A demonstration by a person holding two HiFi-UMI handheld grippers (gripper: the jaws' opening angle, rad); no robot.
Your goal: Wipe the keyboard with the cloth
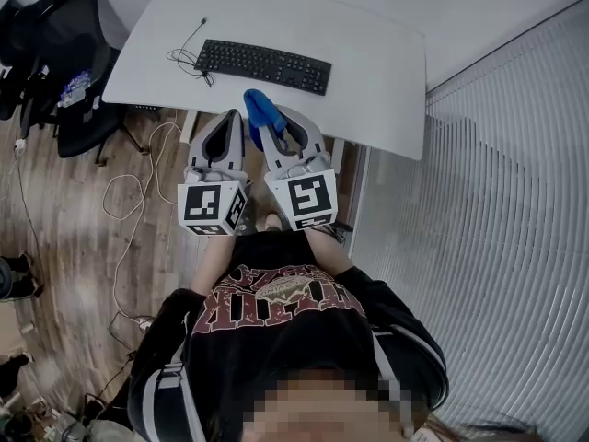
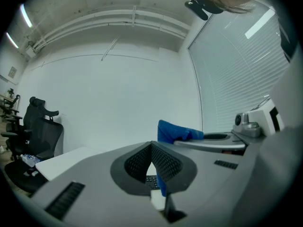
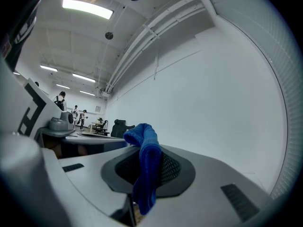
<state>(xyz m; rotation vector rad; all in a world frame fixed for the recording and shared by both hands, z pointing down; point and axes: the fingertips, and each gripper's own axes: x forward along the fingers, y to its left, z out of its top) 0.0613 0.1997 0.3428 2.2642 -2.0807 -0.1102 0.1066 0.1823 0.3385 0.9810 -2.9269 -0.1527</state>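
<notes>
Wiping is not yet begun: the right claw (image 1: 268, 120) pinches the blue cloth (image 1: 257, 107), the left claw (image 1: 225, 118) is pressed together and empty, and the keyboard (image 1: 263, 65) lies at twelve o'clock on the tabletop (image 1: 386, 72).

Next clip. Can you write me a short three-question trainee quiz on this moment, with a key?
1. Multiple choice: which side holds the blue cloth? A) left B) right C) neither
2. True or false: the left gripper is shut with nothing between its jaws.
3. Fill in: the keyboard lies on the white ____, and the cloth is not touching it.

Key:
1. B: the right gripper is clamped on the cloth.
2. True.
3. table
</notes>
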